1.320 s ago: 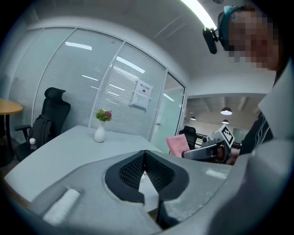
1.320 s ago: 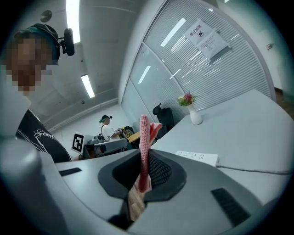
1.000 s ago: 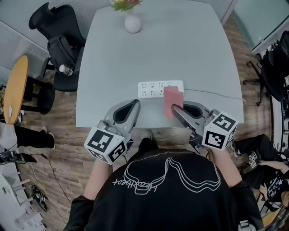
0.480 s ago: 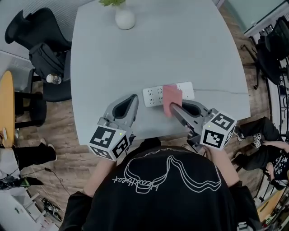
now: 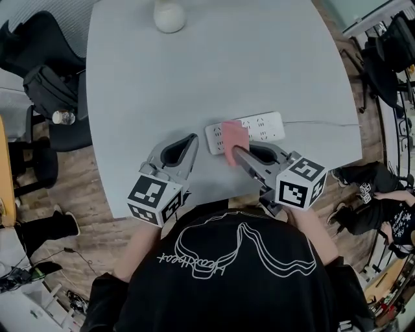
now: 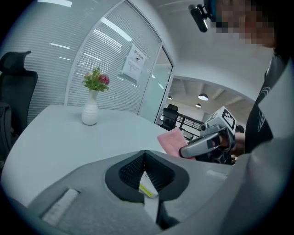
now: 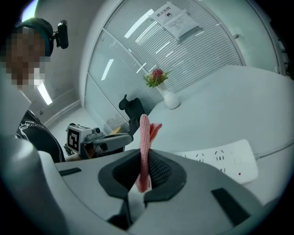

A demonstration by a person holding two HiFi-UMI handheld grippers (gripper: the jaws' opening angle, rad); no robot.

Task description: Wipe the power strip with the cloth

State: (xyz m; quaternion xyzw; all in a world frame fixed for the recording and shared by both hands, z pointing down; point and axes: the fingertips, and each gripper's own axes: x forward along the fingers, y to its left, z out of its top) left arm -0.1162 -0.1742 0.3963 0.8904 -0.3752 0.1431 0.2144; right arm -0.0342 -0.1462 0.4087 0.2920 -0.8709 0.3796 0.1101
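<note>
A white power strip (image 5: 259, 126) lies on the grey table (image 5: 214, 71) near its front edge, its cord running off to the right. My right gripper (image 5: 235, 150) is shut on a pink cloth (image 5: 233, 136), which hangs over the strip's left part. In the right gripper view the pink cloth (image 7: 144, 147) stands pinched between the jaws, with the power strip (image 7: 220, 160) just beyond. My left gripper (image 5: 192, 139) is shut with nothing in it, resting left of the strip. The left gripper view shows the pink cloth (image 6: 169, 141) and the right gripper (image 6: 202, 143) off to its right.
A white vase (image 5: 169, 15) with flowers stands at the table's far side. Black office chairs (image 5: 39, 71) and a bag sit left of the table. More chairs and a seated person's legs (image 5: 363, 194) are on the right.
The right gripper has carried the pink cloth leftward along the power strip, from its right part to its left end. The left gripper has stayed put.
</note>
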